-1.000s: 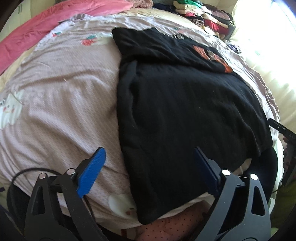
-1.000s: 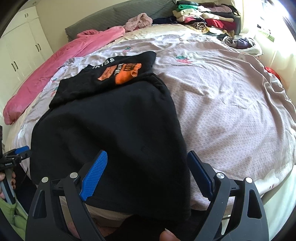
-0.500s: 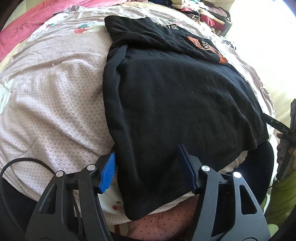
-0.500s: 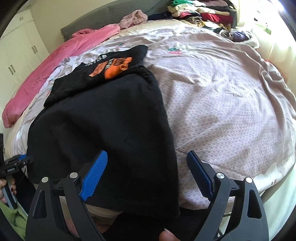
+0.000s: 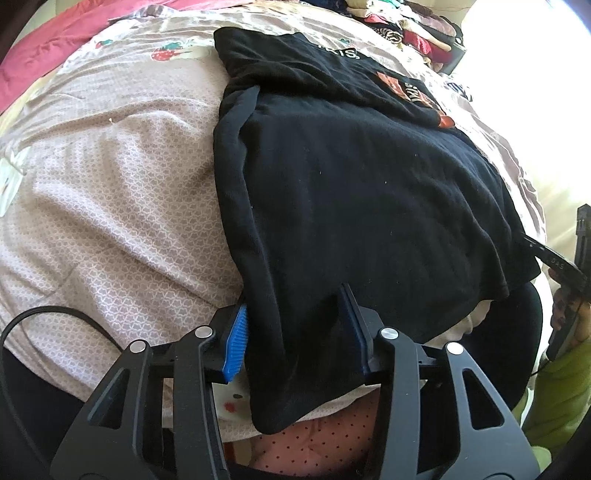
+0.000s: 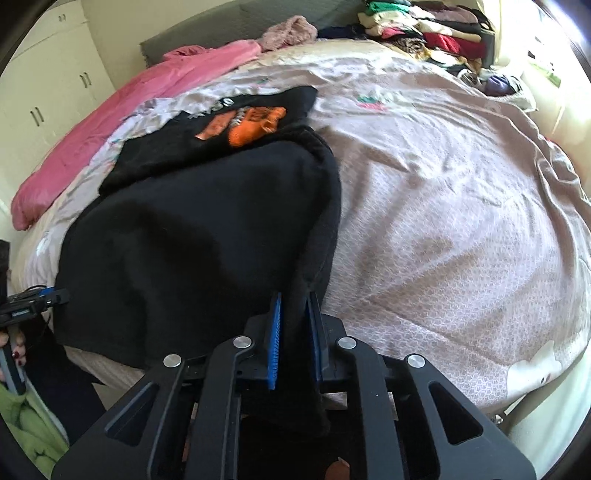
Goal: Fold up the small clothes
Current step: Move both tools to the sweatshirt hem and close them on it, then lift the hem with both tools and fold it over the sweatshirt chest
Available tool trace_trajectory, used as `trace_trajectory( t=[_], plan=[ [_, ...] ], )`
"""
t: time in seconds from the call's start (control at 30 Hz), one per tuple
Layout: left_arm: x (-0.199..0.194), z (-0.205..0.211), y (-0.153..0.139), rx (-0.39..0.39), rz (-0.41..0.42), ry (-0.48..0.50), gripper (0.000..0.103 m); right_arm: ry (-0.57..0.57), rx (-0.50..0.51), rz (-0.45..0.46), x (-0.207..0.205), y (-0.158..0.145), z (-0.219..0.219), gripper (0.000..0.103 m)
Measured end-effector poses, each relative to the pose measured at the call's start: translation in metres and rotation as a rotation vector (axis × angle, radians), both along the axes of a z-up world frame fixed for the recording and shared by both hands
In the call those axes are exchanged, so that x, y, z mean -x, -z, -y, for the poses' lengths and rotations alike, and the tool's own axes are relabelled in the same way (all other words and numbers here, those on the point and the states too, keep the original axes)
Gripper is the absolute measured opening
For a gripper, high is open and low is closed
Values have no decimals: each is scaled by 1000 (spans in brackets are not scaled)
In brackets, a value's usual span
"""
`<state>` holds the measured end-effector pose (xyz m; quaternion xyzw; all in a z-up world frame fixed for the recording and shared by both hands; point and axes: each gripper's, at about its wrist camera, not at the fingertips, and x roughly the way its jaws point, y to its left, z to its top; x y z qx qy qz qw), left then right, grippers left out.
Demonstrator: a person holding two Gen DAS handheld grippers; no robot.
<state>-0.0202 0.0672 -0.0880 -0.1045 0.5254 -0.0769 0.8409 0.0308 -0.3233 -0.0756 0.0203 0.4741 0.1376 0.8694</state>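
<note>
A black T-shirt [image 5: 351,184] with an orange print [image 6: 247,125] lies flat on the bed, its top part folded down. My left gripper [image 5: 291,299] is at the shirt's near left corner, where the hem hangs over the bed edge. Its jaws are closing with the cloth between them, and the pads do not pinch it. My right gripper [image 6: 295,295] is at the near right corner of the black T-shirt [image 6: 203,229]. Its jaws are closing and the pads squeeze a raised fold of the cloth. Each gripper shows at the edge of the other's view.
The shirt rests on a pale patterned bedspread [image 6: 443,221], which runs wide to the right. A pink blanket [image 6: 110,129] lies along the far left. A pile of folded clothes [image 6: 424,33] is at the head. White cupboards [image 6: 44,92] stand to the left. A green sleeve [image 6: 26,424] is low.
Both grippers came closer to the shirt's near hem. The left jaws narrowed around the left corner. The right jaws went from wide apart to pinched on the right corner's cloth.
</note>
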Motion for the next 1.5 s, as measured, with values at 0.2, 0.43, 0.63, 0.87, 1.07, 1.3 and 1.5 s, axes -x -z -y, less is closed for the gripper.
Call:
trace_trajectory(
  t=[0.2, 0.43, 0.63, 0.87, 1.07, 1.3, 1.5],
  plan=[
    [-1, 3, 2, -7, -7, 1, 37, 25, -23, -26, -4, 7, 9, 26],
    [-1, 1, -8, -4, 22, -18, 6, 14, -20, -2, -2, -1, 7, 8],
    [0, -6, -35, 51, 89, -24, 5, 18, -101, 80, -1, -28, 13, 8],
    [-9, -21, -72, 81, 185, -64, 4, -3, -172, 157, -12, -62, 8, 8],
    [-28, -36, -90, 85, 233, -104, 4, -23, -186, 237, -29, -94, -7, 8],
    [-53, -46, -104, 79, 269, -125, 4, -16, -204, 295, -62, -116, -19, 8],
    [-80, -49, -108, 90, 283, -145, 4, 18, -203, 300, -94, -120, -23, 8]
  ],
)
